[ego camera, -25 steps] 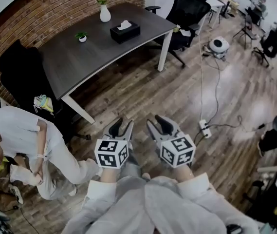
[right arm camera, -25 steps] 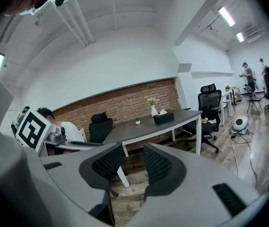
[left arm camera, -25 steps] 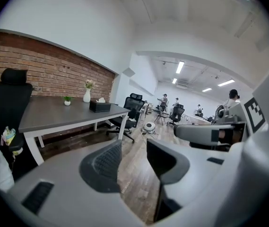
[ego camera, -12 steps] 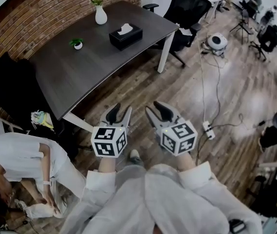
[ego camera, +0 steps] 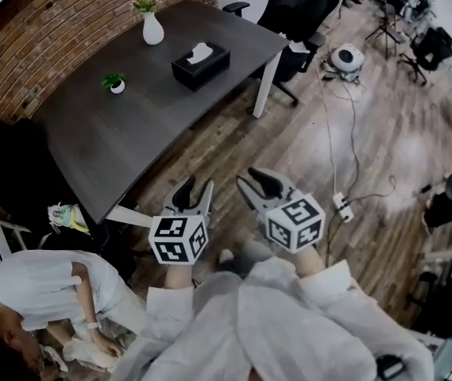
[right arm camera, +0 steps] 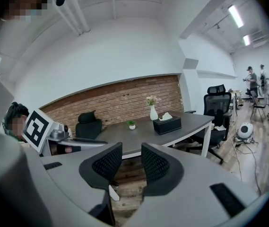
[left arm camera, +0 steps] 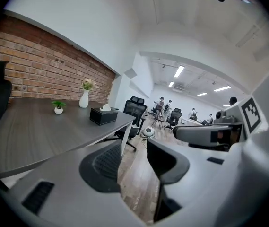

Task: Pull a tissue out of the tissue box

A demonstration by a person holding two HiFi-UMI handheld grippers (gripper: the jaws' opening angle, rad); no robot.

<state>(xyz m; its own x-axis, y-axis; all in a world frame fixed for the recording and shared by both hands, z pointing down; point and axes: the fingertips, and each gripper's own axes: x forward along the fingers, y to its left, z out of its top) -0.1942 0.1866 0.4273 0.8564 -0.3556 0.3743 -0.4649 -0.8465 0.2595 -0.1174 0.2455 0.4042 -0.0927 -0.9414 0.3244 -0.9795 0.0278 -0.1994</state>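
A black tissue box [ego camera: 200, 65] with a white tissue [ego camera: 199, 51] poking out of its top stands on the far part of the dark grey table [ego camera: 130, 125]. It also shows far ahead as the tissue box [left arm camera: 103, 116] in the left gripper view and the tissue box [right arm camera: 167, 125] in the right gripper view. My left gripper [ego camera: 195, 194] and right gripper [ego camera: 256, 184] hang side by side over the wooden floor, short of the table's near edge. Both are open and empty, as the left gripper [left arm camera: 134, 161] and right gripper [right arm camera: 130, 163] show close up.
A white vase with flowers [ego camera: 153, 27] and a small potted plant [ego camera: 117, 83] stand on the table. Black office chairs [ego camera: 301, 10] sit beyond its far end, another chair [ego camera: 3, 161] at its left. A person [ego camera: 47, 292] crouches at lower left. A power strip [ego camera: 342, 206] and cables lie on the floor at right.
The table and tissue box have come closer and sit lower in the head view as both grippers moved forward together. The crouching person has slid toward the bottom left. The jaws stay the same.
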